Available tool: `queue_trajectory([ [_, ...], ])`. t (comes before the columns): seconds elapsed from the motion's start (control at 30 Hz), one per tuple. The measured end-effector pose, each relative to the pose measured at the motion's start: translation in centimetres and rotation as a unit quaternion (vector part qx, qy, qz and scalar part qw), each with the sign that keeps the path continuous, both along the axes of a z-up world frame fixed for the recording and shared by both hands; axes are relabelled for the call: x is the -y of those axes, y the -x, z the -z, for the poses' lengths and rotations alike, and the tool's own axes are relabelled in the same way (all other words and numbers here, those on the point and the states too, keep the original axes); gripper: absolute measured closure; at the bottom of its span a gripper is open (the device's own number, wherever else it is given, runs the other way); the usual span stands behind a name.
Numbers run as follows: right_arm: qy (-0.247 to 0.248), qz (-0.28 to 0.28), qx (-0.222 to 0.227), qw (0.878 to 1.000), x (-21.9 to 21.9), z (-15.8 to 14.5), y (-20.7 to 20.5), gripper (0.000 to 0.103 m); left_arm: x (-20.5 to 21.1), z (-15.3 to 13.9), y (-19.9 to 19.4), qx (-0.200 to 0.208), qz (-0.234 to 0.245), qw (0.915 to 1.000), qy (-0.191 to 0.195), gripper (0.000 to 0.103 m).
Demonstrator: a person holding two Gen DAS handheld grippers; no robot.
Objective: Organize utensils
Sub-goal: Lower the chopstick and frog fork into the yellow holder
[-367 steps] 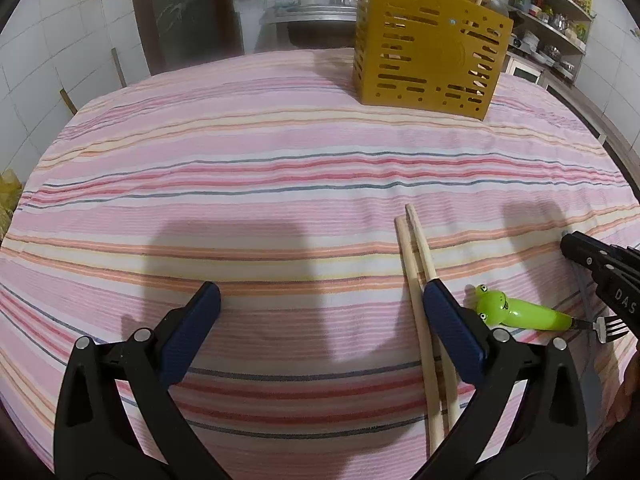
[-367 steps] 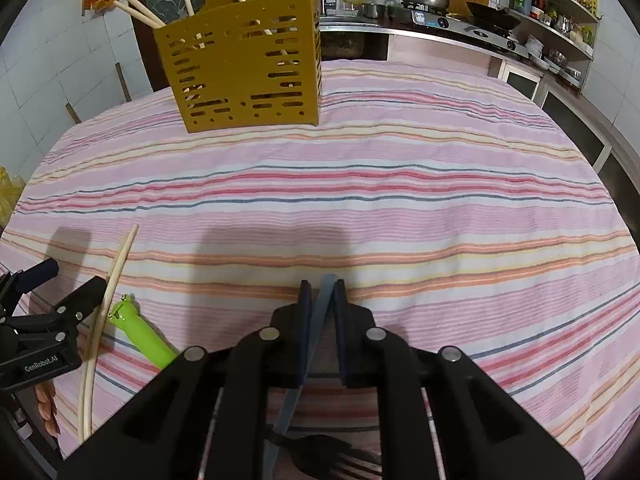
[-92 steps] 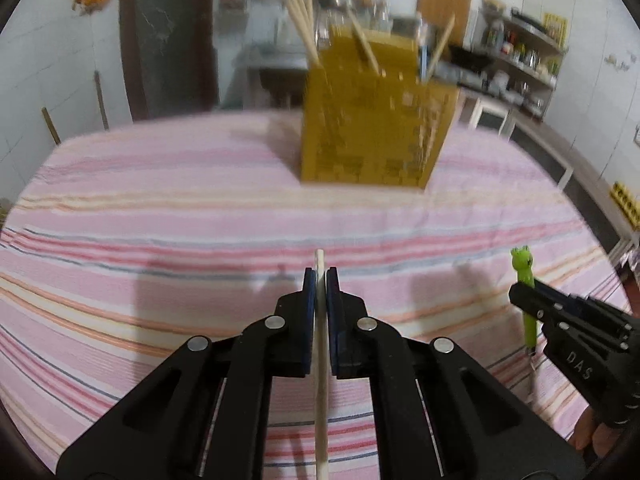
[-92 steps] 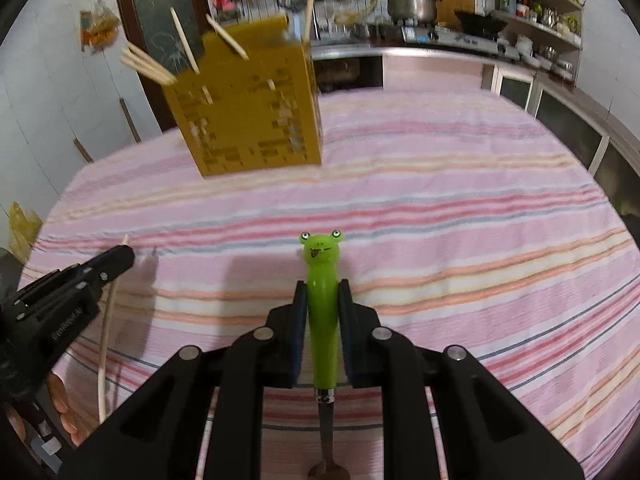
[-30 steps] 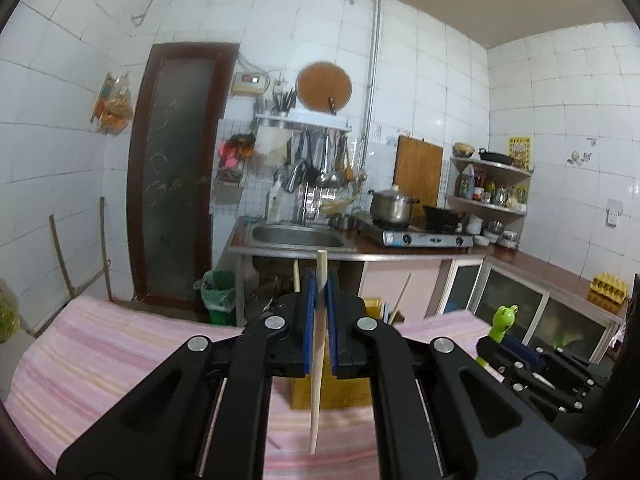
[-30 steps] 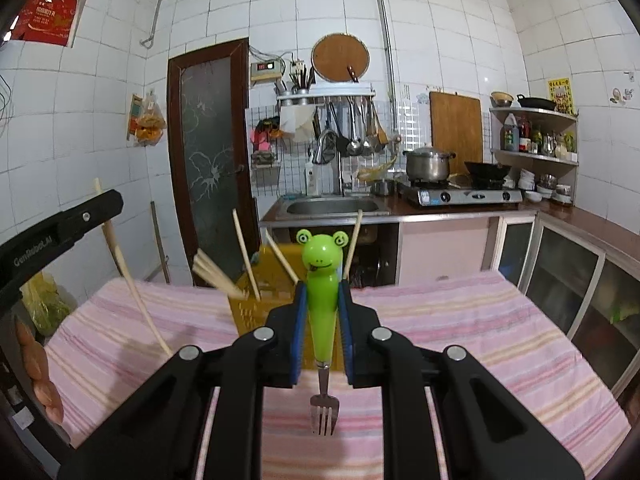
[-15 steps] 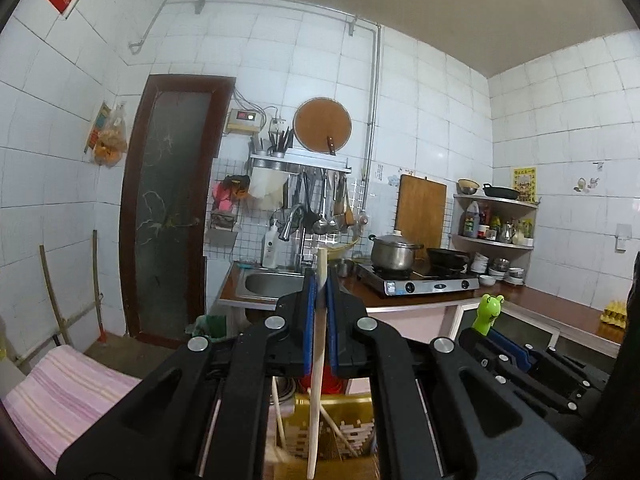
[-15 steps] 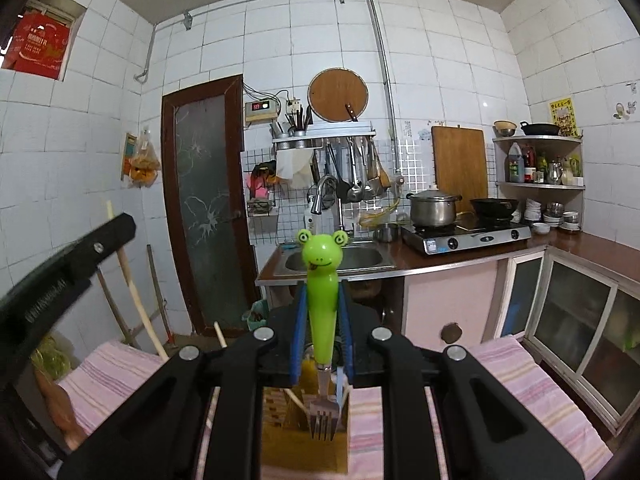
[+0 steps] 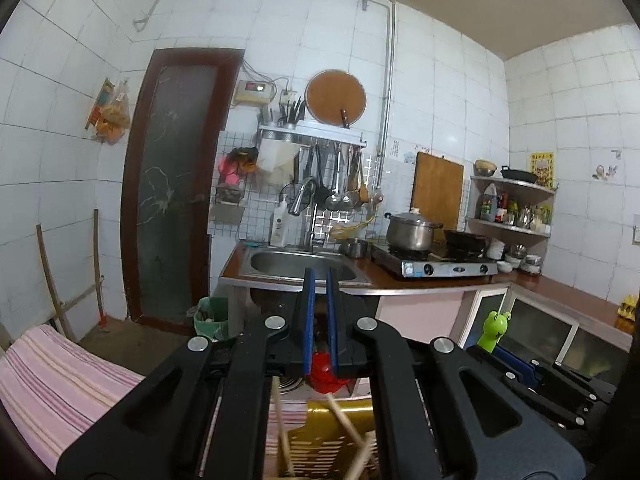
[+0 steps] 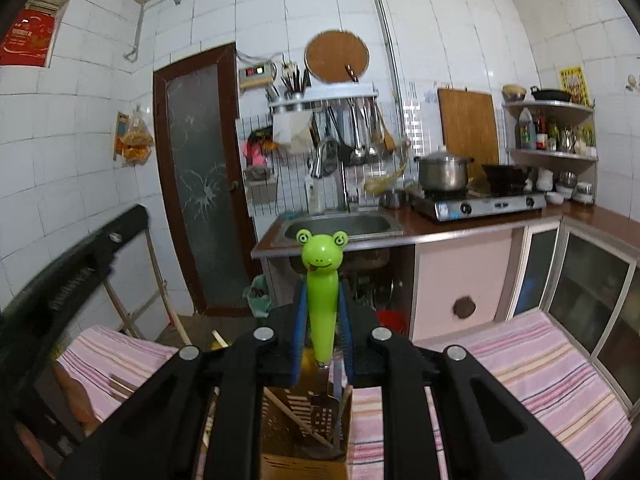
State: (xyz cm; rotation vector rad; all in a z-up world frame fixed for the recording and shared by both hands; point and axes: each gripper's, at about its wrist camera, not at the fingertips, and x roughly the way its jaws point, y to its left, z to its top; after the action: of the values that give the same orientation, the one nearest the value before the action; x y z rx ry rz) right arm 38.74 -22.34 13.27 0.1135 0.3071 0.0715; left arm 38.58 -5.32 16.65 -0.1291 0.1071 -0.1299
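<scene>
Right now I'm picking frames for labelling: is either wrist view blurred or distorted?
Both views bend the wall tiles, fisheye style. Right wrist view: the left gripper at the edge is smeared, the frog fork sharp. Left wrist view: the chopsticks in the yellow basket look soft.

Bright even light, fisheye-bent edges, slight blur

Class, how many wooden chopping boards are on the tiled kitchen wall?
2: a round board hangs above the utensil rack; a rectangular board stands behind the pot. More could be hidden.
</scene>
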Motion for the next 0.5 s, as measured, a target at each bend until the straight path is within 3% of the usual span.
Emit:
queue_trajectory([
  [0.13, 0.001, -0.010, -0.034, 0.999, -0.2, 1.5, -1.1, 0.087, -1.3, 0.5, -0.2, -0.025, 0.003, 0.9996, 0.010, 0.099],
  [0.27, -0.003, -0.007, -0.059, 0.998, -0.3, 3.0, -1.9, 0.087, -2.7, 1.8, 0.7, -0.045, -0.006, 0.9990, -0.005, 0.098],
  [0.37, -0.015, -0.004, -0.077, 0.997, -0.7, 3.9, -2.9, 0.087, -3.8, 2.8, 1.4, -0.066, -0.007, 0.9977, -0.008, 0.087],
  [0.43, -0.007, -0.002, -0.086, 0.996, -1.3, 4.4, -3.4, 0.087, -4.4, 3.3, 1.9, -0.076, -0.010, 0.9969, -0.014, 0.067],
  [0.5, 0.001, 0.000, -0.092, 0.996, -1.7, 4.8, -3.6, 0.087, -5.0, 3.9, 2.7, -0.079, -0.016, 0.9961, -0.036, 0.059],
])
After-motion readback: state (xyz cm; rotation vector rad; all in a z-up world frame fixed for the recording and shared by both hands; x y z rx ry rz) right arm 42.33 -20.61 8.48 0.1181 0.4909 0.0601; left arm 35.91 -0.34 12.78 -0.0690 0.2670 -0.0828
